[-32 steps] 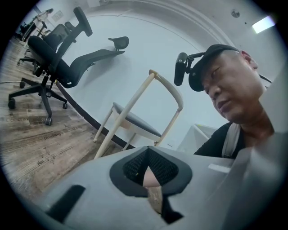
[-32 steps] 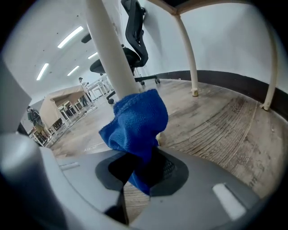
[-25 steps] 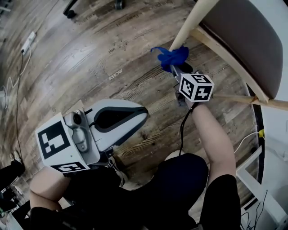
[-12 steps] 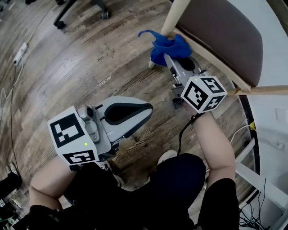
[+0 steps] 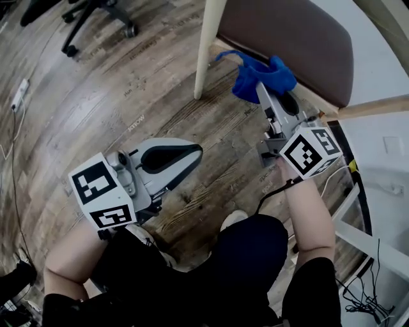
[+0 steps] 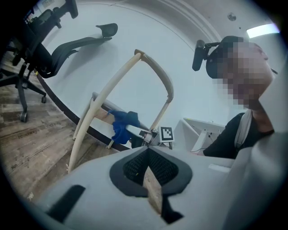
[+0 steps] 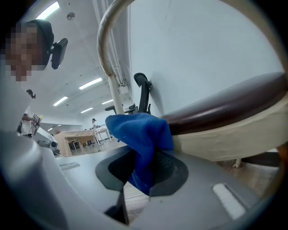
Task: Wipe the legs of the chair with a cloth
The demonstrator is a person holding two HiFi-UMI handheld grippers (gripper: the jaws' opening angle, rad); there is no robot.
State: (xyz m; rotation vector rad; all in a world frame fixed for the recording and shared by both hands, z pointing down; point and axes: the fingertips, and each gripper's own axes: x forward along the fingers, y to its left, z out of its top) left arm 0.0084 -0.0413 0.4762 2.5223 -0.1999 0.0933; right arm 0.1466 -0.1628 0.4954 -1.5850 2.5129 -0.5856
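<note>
A wooden chair with a brown seat (image 5: 287,45) stands at the upper right of the head view, its pale front leg (image 5: 206,48) reaching the plank floor. My right gripper (image 5: 267,89) is shut on a blue cloth (image 5: 262,75), which sits at the seat's front edge, right of that leg. In the right gripper view the cloth (image 7: 141,139) bunches between the jaws, just below the seat (image 7: 234,105). My left gripper (image 5: 188,156) hovers low over the floor, shut and holding nothing. The left gripper view shows its jaws (image 6: 148,168) met, with the chair leg (image 6: 83,130) and cloth (image 6: 120,126) beyond.
A black wheeled office chair (image 5: 96,19) stands at the upper left. A power strip (image 5: 19,92) and cord lie along the left floor. White frame parts (image 5: 374,246) and cables (image 5: 361,300) sit at the right. My knee and shoe (image 5: 233,220) are below.
My right gripper has carried the cloth up off the front leg and rightward to the seat's front edge. The left gripper has stayed about where it was.
</note>
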